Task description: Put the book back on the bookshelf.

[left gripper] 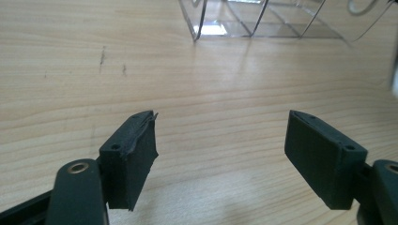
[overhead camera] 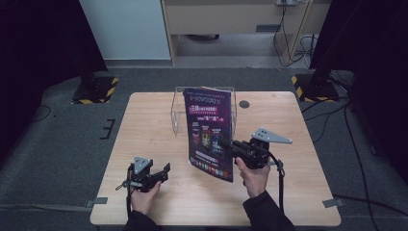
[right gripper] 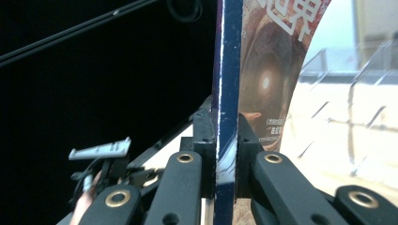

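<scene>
A dark purple magazine [overhead camera: 210,132] stands upright over the middle of the wooden table [overhead camera: 144,120], held by its right edge. My right gripper [overhead camera: 226,143] is shut on the magazine; in the right gripper view both jaws press on its dark spine [right gripper: 226,93]. A clear plastic rack [overhead camera: 177,113] stands behind the magazine at the table's far middle, seen also as the rack [left gripper: 263,21] in the left gripper view. My left gripper [overhead camera: 161,174] rests low near the front left, open, with bare wood between its fingers [left gripper: 131,154].
A round cable hole [overhead camera: 244,104] sits in the table's far right part. Black stands with yellow-striped bases [overhead camera: 96,89] flank the table on the floor. Cables [overhead camera: 346,130] run across the carpet at the right. The other hand's grey plate [right gripper: 99,148] appears in the right gripper view.
</scene>
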Motion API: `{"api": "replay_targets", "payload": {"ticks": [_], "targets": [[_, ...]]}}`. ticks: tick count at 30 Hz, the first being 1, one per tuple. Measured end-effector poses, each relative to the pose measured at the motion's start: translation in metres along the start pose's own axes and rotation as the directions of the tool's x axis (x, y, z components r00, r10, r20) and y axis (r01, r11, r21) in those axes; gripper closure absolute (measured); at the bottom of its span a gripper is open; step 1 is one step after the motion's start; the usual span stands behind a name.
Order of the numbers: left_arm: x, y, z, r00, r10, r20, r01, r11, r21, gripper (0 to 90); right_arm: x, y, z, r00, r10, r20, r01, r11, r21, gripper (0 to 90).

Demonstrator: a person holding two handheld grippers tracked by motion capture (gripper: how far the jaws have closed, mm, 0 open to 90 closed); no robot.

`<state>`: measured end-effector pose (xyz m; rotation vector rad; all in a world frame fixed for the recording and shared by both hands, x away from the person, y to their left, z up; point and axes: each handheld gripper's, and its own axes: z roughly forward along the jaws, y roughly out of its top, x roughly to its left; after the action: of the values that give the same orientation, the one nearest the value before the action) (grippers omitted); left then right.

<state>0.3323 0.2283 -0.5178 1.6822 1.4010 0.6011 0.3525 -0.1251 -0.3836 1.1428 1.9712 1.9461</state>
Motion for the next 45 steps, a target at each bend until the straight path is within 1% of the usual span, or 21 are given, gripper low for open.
{"api": "replay_targets", "payload": {"ticks": [2, 5, 7, 8, 12, 17, 20, 23, 24, 26, 27, 29, 31, 32, 33, 34, 35, 40, 43, 44, 45], "targets": [[0.0, 0.0, 0.001, 1.0, 0.003, -0.008, -0.003, 1.0, 0.008, 24.1, -0.001, 0.007, -0.001, 0.9997, -0.015, 0.021, 0.015, 1.0, -0.017, 84.3], [0.001, -0.001, 0.004, 0.9985, 0.034, -0.044, -0.032, 0.9986, 0.043, 23.8, -0.004, 0.018, -0.003, 0.9983, -0.029, 0.05, 0.031, 0.999, -0.044, 84.3], [0.001, -0.002, 0.005, 0.9981, 0.038, -0.048, -0.036, 0.9981, 0.05, 23.5, -0.007, 0.025, -0.004, 0.9973, -0.034, 0.066, 0.038, 0.997, -0.062, 84.3], [0.001, -0.002, 0.006, 0.9969, 0.049, -0.061, -0.045, 0.9971, 0.062, 23.4, -0.008, 0.027, -0.004, 0.9969, -0.034, 0.07, 0.039, 0.997, -0.069, 84.3], [0.0, -0.003, 0.009, 0.9932, 0.08, -0.084, -0.073, 0.9941, 0.08, 22.8, -0.014, 0.038, -0.006, 0.9934, -0.044, 0.105, 0.056, 0.993, -0.109, 84.3], [0.0, -0.004, 0.013, 0.9907, 0.092, -0.1, -0.082, 0.9912, 0.103, 21.8, -0.019, 0.048, -0.007, 0.99, -0.051, 0.132, 0.068, 0.99, -0.125, 84.3], [0.0, -0.006, 0.017, 0.9882, 0.106, -0.111, -0.091, 0.9871, 0.131, 21.0, -0.023, 0.055, -0.008, 0.9846, -0.065, 0.163, 0.088, 0.986, -0.139, 84.3], [0.0, -0.006, 0.019, 0.9862, 0.115, -0.119, -0.098, 0.9846, 0.145, 19.9, -0.024, 0.057, -0.007, 0.9824, -0.065, 0.175, 0.091, 0.986, -0.142, 84.3], [-0.001, -0.006, 0.02, 0.9854, 0.122, -0.119, -0.102, 0.9814, 0.163, 19.5, -0.027, 0.06, -0.005, 0.9795, -0.069, 0.189, 0.097, 0.985, -0.143, 84.3], [-0.001, -0.006, 0.02, 0.985, 0.124, -0.12, -0.104, 0.9818, 0.159, 20.1, -0.029, 0.061, -0.004, 0.9763, -0.074, 0.204, 0.104, 0.984, -0.143, 84.3], [-0.003, -0.007, 0.02, 0.9832, 0.132, -0.126, -0.112, 0.9812, 0.157, 19.8, -0.03, 0.062, -0.002, 0.9747, -0.074, 0.211, 0.106, 0.984, -0.146, 84.3], [-0.002, -0.007, 0.022, 0.9833, 0.13, -0.127, -0.105, 0.977, 0.185, 18.4, -0.033, 0.063, 0.0, 0.9717, -0.073, 0.225, 0.108, 0.983, -0.147, 84.3], [-0.002, -0.007, 0.023, 0.9842, 0.122, -0.128, -0.097, 0.9772, 0.189, 17.5, -0.035, 0.065, 0.001, 0.9677, -0.076, 0.24, 0.114, 0.982, -0.148, 84.3], [0.0, -0.006, 0.023, 0.9864, 0.106, -0.126, -0.08, 0.978, 0.192, 17.0, -0.037, 0.066, 0.002, 0.965, -0.078, 0.25, 0.119, 0.981, -0.151, 84.3], [0.0, -0.006, 0.023, 0.9864, 0.106, -0.126, -0.08, 0.978, 0.192, 16.6, -0.037, 0.066, 0.002, 0.965, -0.078, 0.25, 0.119, 0.981, -0.151, 84.3], [0.0, -0.006, 0.023, 0.986, 0.105, -0.13, -0.079, 0.978, 0.193, 16.3, -0.039, 0.068, 0.004, 0.9596, -0.084, 0.269, 0.13, 0.979, -0.159, 84.3], [0.0, -0.006, 0.023, 0.986, 0.105, -0.13, -0.079, 0.978, 0.193, 16.1, -0.039, 0.068, 0.004, 0.9596, -0.084, 0.269, 0.13, 0.979, -0.159, 84.3], [0.0, -0.006, 0.023, 0.9855, 0.106, -0.133, -0.078, 0.9771, 0.198, 15.0, -0.044, 0.072, 0.012, 0.9497, -0.09, 0.3, 0.146, 0.974, -0.172, 84.2], [0.0, -0.006, 0.023, 0.9855, 0.105, -0.133, -0.078, 0.9771, 0.198, 14.9, -0.046, 0.072, 0.015, 0.9481, -0.087, 0.306, 0.147, 0.973, -0.177, 84.3], [0.0, -0.006, 0.023, 0.9856, 0.106, -0.132, -0.078, 0.977, 0.198, 14.8, -0.049, 0.071, 0.018, 0.9438, -0.086, 0.319, 0.148, 0.973, -0.176, 84.3], [0.0, -0.006, 0.023, 0.9856, 0.106, -0.132, -0.078, 0.977, 0.198, 14.8, -0.051, 0.071, 0.02, 0.942, -0.087, 0.324, 0.15, 0.973, -0.175, 84.2]]}}
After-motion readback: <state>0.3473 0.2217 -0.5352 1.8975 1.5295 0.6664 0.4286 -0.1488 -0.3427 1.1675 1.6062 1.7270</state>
